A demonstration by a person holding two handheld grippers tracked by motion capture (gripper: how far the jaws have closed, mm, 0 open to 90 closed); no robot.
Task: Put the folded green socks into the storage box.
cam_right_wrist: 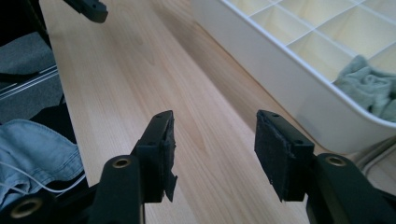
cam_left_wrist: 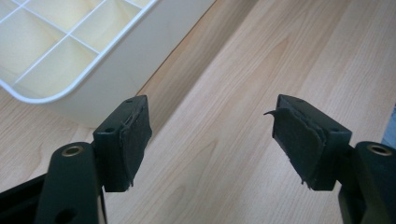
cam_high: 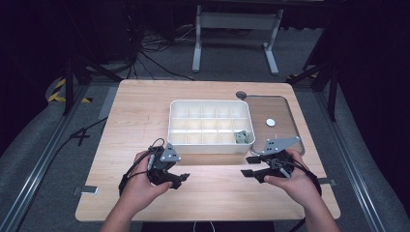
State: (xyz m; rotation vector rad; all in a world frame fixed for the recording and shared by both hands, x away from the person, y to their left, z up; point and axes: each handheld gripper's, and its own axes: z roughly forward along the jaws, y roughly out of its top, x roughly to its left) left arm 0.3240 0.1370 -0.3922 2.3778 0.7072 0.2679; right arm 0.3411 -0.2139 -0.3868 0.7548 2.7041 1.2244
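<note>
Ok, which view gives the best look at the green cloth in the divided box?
The right gripper view: the crumpled green cloth sits close and sharp in a compartment by the white box wall. The high view shows the cloth as a small blob in the front-right compartment. The left gripper view shows bare compartments.

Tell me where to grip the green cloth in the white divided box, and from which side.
Pinch the raised crumpled top of the green cloth from straight above. It sits in the near right corner cell of the white box, whose walls likely block any sideways approach.
</note>
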